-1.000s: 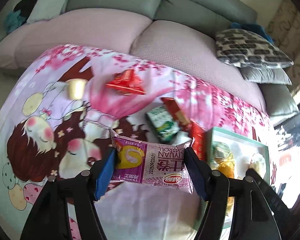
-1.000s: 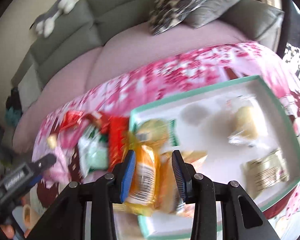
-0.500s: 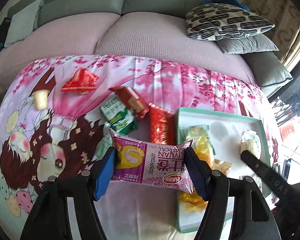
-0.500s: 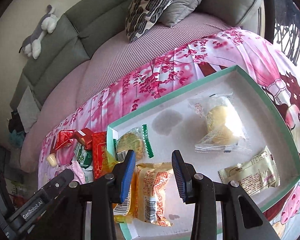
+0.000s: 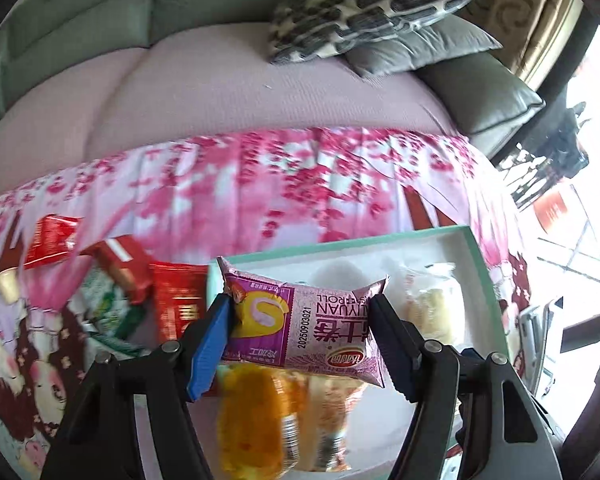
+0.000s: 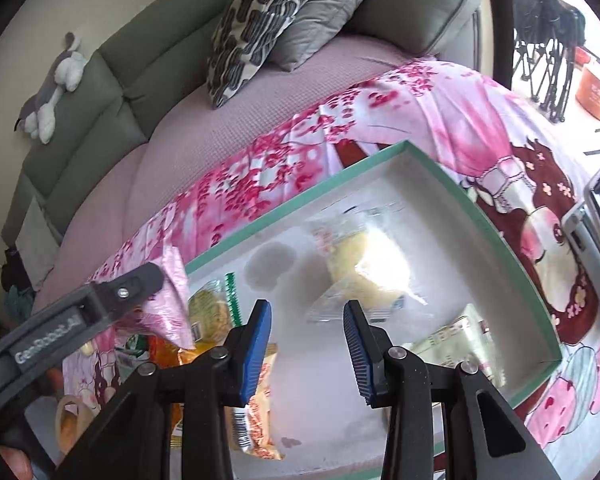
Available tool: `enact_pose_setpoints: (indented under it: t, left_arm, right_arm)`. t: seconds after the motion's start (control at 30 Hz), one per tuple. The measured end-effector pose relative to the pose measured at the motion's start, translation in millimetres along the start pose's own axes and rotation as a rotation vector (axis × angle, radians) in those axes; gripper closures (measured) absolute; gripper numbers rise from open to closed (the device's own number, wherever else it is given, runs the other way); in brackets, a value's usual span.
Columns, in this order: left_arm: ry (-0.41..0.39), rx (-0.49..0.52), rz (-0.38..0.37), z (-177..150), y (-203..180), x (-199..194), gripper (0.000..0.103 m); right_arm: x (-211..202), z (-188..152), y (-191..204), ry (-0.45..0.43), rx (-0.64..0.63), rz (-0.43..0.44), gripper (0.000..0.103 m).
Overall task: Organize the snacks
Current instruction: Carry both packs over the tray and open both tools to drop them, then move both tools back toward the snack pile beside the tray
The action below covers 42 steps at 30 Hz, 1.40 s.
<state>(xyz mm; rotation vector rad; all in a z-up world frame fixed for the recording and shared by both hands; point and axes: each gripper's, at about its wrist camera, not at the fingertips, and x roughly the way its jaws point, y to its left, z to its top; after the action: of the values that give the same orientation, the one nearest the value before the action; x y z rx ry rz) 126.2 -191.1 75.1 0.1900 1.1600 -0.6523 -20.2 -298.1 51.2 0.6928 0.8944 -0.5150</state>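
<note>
Purple snack roll (image 5: 304, 322) hangs over orange packets (image 5: 256, 416) crowding the tray (image 5: 340, 245).

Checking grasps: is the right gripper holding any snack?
No, the right gripper is open and empty above the green-rimmed white tray.

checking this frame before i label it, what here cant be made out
- Left wrist view: the orange packet in the tray is motion-blurred, and the purple roll pack in the left gripper covers its top.
- Left wrist view: the green packet print is blurred.
- Right wrist view: the clear-wrapped bun is washed out by glare; the open right gripper hides the tray behind it.
</note>
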Motion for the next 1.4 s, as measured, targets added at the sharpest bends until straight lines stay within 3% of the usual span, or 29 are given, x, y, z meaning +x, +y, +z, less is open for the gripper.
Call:
enact_pose_setpoints:
  t: [0.3, 0.4, 0.43, 0.53, 0.6, 0.8, 0.93, 1.4]
  left_arm:
    - [0.0, -0.038, -0.008, -4, 2, -4, 0.021]
    - [-0.03, -0.071, 0.029, -11, 15, -14, 0.012]
    - [-0.04, -0.086, 0.054, -15, 22, -17, 0.01]
    - [-0.054, -0.146, 0.145, -29, 47, -23, 0.01]
    - [-0.065, -0.195, 0.193, -39, 66, -28, 0.01]
    - [-0.071, -0.293, 0.234, -64, 103, -37, 0.009]
    - [-0.083, -0.319, 0.248, -75, 112, -42, 0.009]
    - [-0.034, -0.344, 0.257, -96, 132, -31, 0.009]
  right_arm:
    - [-1, 5, -20, 0.0, 0.053, -0.02, 0.063]
    - [-1, 5, -17, 0.004, 0.042, -0.013, 0.062]
    - [-1, 4, -15, 0.006, 0.037, -0.011, 0.06]
    - [2, 3, -10, 0.012, 0.012, -0.008, 0.036]
    - [5, 2, -6, 0.016, -0.006, -0.006, 0.034]
    - [14, -4, 7, 0.035, -0.058, -0.01, 0.02]
    - [18, -8, 13, 0.032, -0.083, -0.014, 0.0]
    - [17, -13, 27, 0.013, -0.139, -0.016, 0.0]
